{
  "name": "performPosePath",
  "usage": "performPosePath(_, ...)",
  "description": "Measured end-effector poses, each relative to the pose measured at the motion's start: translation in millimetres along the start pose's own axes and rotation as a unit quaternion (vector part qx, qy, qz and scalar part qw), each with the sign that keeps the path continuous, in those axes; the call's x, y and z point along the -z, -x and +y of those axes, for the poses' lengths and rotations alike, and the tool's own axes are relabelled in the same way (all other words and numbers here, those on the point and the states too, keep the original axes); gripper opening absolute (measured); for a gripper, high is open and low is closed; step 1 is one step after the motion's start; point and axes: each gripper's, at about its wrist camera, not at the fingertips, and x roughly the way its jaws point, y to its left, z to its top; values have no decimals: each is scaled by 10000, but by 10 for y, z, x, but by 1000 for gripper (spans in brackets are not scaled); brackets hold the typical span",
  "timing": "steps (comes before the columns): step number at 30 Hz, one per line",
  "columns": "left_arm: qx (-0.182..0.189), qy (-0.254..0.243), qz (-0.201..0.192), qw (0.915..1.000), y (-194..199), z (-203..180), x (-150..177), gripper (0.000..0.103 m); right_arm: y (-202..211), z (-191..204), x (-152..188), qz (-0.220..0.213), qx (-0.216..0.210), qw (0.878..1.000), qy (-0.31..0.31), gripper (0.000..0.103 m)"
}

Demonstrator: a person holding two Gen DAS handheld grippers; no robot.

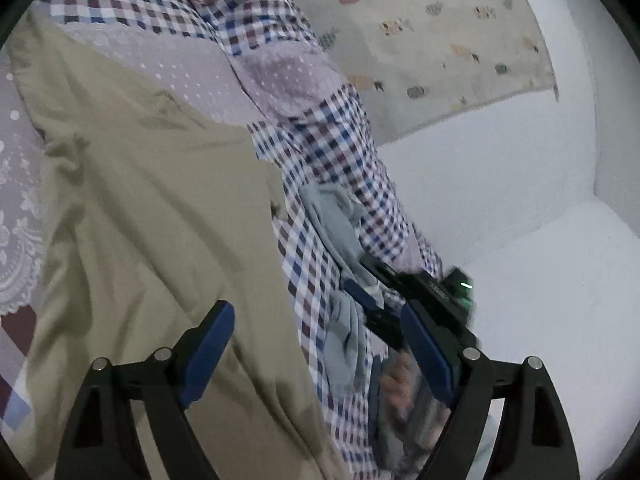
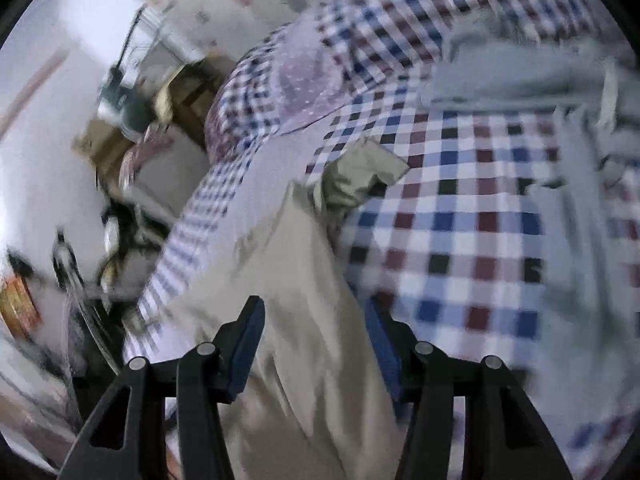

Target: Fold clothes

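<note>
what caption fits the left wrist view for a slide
Left gripper open above khaki garment on checked bedcover, right gripper alongside by grey cloth.

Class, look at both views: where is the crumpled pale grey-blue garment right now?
The crumpled pale grey-blue garment lies on the checked bedspread, right of the khaki cloth in the left view, and upper right in the right view.

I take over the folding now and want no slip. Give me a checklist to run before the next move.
1. Right gripper on the khaki garment: cloth runs between its pads; firm pinch cannot tell.
2. Left gripper free: ok, open, nothing clamped.
3. Khaki garment flat: not ok, creased and bunched.
4. Grey garment out of the way: not ok, lies beside it on the checked sheet.
5. Grippers apart: not ok, they nearly meet.
</note>
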Motion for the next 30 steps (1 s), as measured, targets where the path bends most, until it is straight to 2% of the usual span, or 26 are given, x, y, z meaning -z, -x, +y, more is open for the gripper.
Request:
performPosePath(6,-91,231,-147,9996,33,160,-69,88,-974,-486,-476,-74,-447,9891,-1401,58)
performPosePath(12,-169,330,-117,9992,-71,276,-87,88,-1671,-747,-831,-344,-322,9829,-1781,58)
performPosePath(16,-195,502,-50,9985,-172,347,-66,88,-1920,-760,-1022,-576,-108,9850,-1624,58)
performPosePath(18,-227,476,-33,9986,-192,349,-57,88,-1962,-732,-1102,-710,-6,9861,-1505,55)
performPosePath(20,-231,469,-44,9986,-198,349,-53,88,-1988,-678,-1146,-732,226,9881,-1333,26)
performPosePath(21,-226,475,-55,9986,-198,350,-51,88,-1997,-639,-1162,-704,383,9896,-1197,3)
performPosePath(24,-187,526,-78,9984,-223,350,-40,88,-1924,-535,-1212,-835,731,9902,-846,2)
performPosePath(27,-173,522,-27,9985,-264,347,-17,88,-1551,-496,-1350,-1274,920,9853,-664,2)
performPosePath(30,-209,485,-2,9986,-290,342,0,88,-1007,-516,-1580,-1698,1178,9773,-469,2)
